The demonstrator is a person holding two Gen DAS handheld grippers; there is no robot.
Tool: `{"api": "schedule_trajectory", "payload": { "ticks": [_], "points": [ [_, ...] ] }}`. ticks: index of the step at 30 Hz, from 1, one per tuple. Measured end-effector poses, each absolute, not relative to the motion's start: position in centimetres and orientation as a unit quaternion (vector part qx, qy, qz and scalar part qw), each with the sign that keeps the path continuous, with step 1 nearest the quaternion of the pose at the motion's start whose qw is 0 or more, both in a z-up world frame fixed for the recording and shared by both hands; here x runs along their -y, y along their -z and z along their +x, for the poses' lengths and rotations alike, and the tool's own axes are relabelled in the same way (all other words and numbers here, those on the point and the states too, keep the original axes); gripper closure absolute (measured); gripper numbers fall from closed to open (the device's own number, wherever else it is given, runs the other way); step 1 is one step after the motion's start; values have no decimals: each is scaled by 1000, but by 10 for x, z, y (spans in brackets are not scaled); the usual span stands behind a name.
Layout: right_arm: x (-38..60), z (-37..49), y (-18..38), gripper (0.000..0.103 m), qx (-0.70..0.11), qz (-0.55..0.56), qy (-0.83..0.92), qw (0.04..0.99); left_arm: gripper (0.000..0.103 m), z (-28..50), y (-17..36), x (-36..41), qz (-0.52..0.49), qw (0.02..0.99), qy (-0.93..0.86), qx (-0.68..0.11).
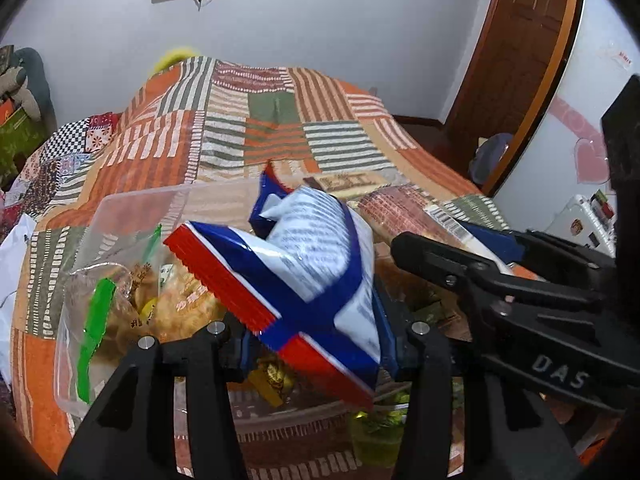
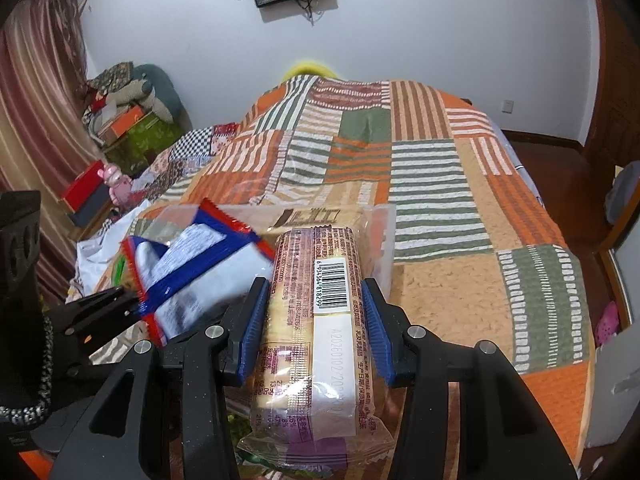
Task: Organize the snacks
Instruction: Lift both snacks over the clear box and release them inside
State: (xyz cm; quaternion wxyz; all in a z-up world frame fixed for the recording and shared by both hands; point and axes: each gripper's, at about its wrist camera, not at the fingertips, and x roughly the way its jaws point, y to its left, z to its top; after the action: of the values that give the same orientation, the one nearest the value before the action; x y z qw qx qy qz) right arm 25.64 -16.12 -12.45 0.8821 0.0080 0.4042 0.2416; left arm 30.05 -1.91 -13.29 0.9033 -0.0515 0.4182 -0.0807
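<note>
My left gripper (image 1: 316, 340) is shut on a blue, white and red snack bag (image 1: 304, 256), which sticks up tilted between the blue pads. It hangs over a clear plastic box (image 1: 140, 204) on the bed. The right gripper (image 2: 316, 320) is shut on a long biscuit pack (image 2: 320, 304) with a barcode label, gripped across its width. That pack points toward the box's far right corner (image 2: 380, 240). In the right wrist view the snack bag (image 2: 192, 272) and the left gripper (image 2: 100, 308) are close on the left. The right gripper (image 1: 440, 256) appears beside the bag in the left wrist view.
A patchwork bedspread (image 2: 440, 184) covers the bed under the box. Inside the box lie a clear bag with a green zip strip (image 1: 96, 320) holding golden snacks, small yellow wrapped sweets (image 1: 272, 376) and a green cup (image 1: 376, 428). A wooden door (image 1: 520, 60) stands at the right.
</note>
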Motion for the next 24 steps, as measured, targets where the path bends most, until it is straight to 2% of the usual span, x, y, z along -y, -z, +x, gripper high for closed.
{"api": "schedule_trajectory", "payload": {
  "ticks": [14,19,24],
  "points": [
    [170,239,109,55,-383,-4,-240,892,44,275,116,8,-64,908,83,-406],
    [181,223,102,46,-369,-4,-239,898,43,256,107,4,-56,915,75,-392],
    [189,208,104,45,-369,-7,-239,898,40,235,104,2,-46,917,73,-390]
  ]
}}
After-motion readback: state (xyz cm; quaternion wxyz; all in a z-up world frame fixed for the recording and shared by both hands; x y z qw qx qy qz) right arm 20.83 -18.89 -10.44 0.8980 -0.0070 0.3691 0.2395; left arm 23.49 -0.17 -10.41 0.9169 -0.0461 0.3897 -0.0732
